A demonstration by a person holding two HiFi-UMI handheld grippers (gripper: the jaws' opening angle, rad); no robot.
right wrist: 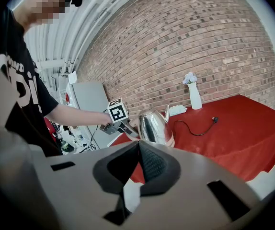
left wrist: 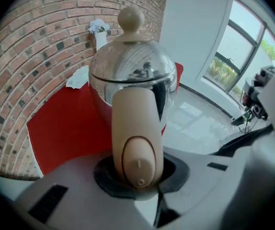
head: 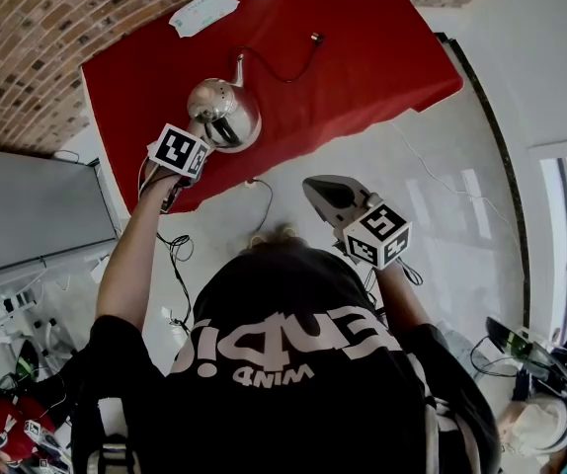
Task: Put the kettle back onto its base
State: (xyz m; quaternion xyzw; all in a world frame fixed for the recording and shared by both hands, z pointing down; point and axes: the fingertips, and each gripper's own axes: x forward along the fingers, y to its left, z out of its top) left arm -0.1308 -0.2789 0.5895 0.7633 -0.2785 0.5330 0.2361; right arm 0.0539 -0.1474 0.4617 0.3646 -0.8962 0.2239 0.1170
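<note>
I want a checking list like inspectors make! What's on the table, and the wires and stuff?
Surface: table under a red cloth.
Job's things: shiny kettle, upright near the cloth's corner; its base cannot be made out.
Clutter: white vase with flowers, white packet, both by the wall.
Grippers: left hand-held gripper shut on the kettle's beige handle; right hand-held gripper shut, empty, off the table.
Cables: black cord with loose plug on the cloth; more cables on the floor.
Surroundings: brick wall, windows, grey cabinet.
</note>
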